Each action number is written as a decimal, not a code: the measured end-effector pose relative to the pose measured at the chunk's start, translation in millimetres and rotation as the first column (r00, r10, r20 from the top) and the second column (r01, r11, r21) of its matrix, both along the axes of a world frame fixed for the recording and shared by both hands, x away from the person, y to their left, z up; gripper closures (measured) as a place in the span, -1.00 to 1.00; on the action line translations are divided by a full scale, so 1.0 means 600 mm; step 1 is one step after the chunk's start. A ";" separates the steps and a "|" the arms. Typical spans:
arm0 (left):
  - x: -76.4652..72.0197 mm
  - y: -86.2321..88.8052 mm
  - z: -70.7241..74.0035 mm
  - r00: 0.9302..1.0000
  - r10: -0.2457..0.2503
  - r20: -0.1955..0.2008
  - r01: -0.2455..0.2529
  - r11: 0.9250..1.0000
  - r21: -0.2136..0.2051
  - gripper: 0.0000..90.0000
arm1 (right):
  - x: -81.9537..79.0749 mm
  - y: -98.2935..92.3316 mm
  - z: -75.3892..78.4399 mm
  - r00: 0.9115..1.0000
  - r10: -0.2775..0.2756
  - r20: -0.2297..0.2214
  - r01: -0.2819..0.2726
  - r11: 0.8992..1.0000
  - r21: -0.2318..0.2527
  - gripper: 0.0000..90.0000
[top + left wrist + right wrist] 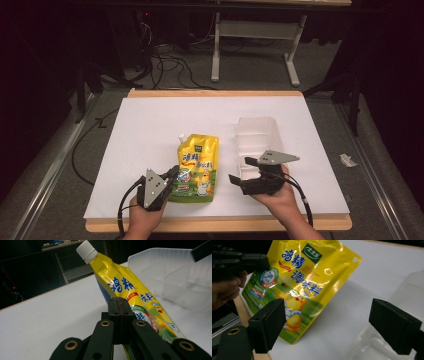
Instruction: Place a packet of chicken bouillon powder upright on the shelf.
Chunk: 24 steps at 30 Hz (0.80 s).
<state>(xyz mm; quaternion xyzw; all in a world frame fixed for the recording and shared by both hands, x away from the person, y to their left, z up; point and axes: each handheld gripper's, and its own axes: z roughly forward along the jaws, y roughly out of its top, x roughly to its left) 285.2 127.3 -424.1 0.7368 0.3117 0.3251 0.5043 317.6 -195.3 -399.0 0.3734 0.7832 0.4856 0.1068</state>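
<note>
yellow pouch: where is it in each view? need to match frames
High view: yellow pouch lower centre, left of the clear tray.
Left gripper view: pouch runs from top centre to lower right, its edge clamped in the left gripper.
Right gripper view: pouch upper left.
Shared landmark: the clear tray.

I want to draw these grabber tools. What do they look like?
Both are black. The left gripper and right gripper each carry a grey three-cornered plate dotted with small holes, and a black cable trails from each. Up close, the arms have brass-ringed pivot holes and the right one's fingertips are chunky black blocks. The forearms are bare, with no sleeves.
</note>
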 end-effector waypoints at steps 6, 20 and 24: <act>-0.011 -0.002 0.004 1.000 -0.012 0.025 0.011 1.000 0.008 1.00 | 0.032 0.055 -0.008 0.996 0.027 -0.079 -0.028 0.999 -0.019 -0.78; -0.051 -0.001 0.010 0.996 -0.045 0.076 0.042 0.998 0.040 1.00 | 0.069 0.110 -0.025 0.976 0.049 -0.211 -0.060 0.997 -0.044 -0.95; -0.059 -0.001 0.012 0.994 -0.059 0.093 0.055 0.997 0.049 1.00 | 0.076 0.113 -0.031 0.966 0.083 -0.243 -0.091 0.996 -0.021 -0.93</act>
